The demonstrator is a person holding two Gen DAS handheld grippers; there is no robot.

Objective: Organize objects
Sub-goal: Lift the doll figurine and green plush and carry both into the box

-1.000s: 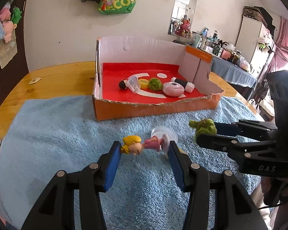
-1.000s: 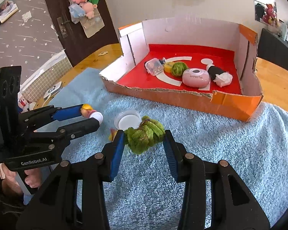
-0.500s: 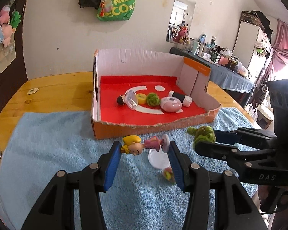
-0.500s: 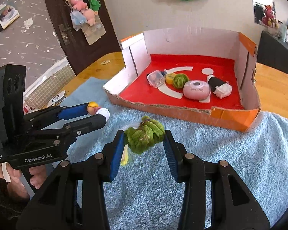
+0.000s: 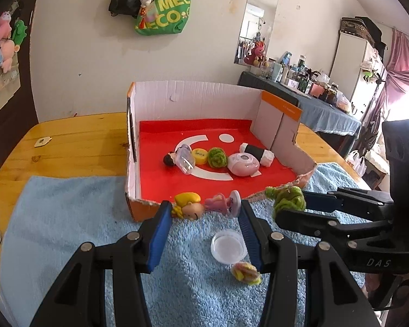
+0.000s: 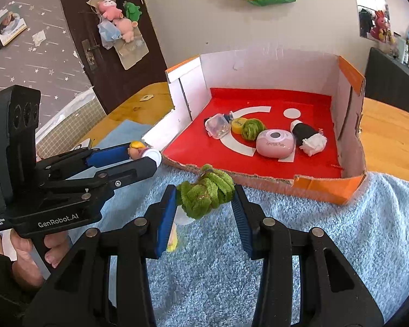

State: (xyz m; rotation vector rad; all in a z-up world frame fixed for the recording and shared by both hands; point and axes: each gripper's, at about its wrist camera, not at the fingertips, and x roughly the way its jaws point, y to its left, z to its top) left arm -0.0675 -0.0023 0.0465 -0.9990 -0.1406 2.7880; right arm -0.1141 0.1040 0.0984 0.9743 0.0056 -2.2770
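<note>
Above the blue towel (image 5: 68, 218), both grippers' fingers tilt downward, left gripper (image 5: 204, 209) clamping doll (image 5: 201, 208), right gripper (image 6: 204, 199) green pompom (image 6: 204, 192).

You have bright daylight in both views. It enters from the right, behind the pink curtain (image 5: 403, 62), where the picture burns out to white. The wooden table (image 5: 76, 136) shows a pale sheen. Shadows on the blue towel (image 6: 354, 231) are soft. Focus is sharp in the middle; the fisheye bends straight lines, and the corners go black.
</note>
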